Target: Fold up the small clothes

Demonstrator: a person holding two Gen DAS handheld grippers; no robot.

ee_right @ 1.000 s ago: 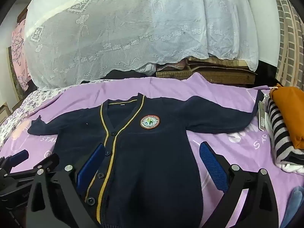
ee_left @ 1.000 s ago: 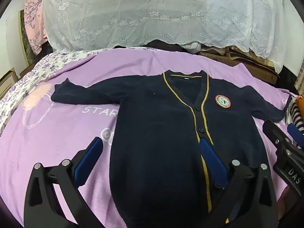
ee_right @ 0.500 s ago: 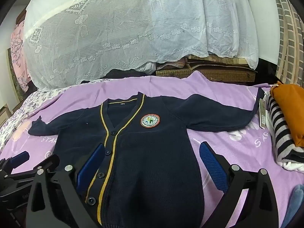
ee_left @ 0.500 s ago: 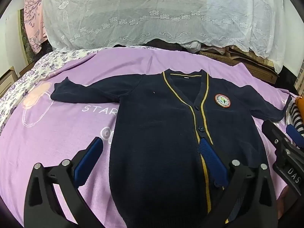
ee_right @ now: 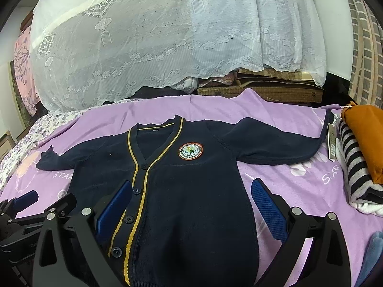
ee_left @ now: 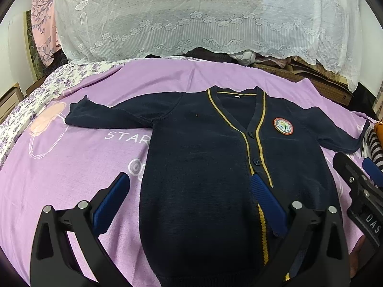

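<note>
A small navy cardigan with yellow trim and a round chest badge lies flat, face up, on the purple bedsheet, both sleeves spread out. It also shows in the right wrist view. My left gripper is open and empty, held above the cardigan's lower left half. My right gripper is open and empty above the lower right half. Each gripper shows at the edge of the other's view.
A stack of folded clothes, striped with an orange one on top, sits at the right of the bed. A white lace-covered pile and boxes stand behind. A floral sheet lies at the left.
Both views have shifted slightly; the grippers have drifted a little over the cardigan. Both stay open and the cardigan has not moved.
</note>
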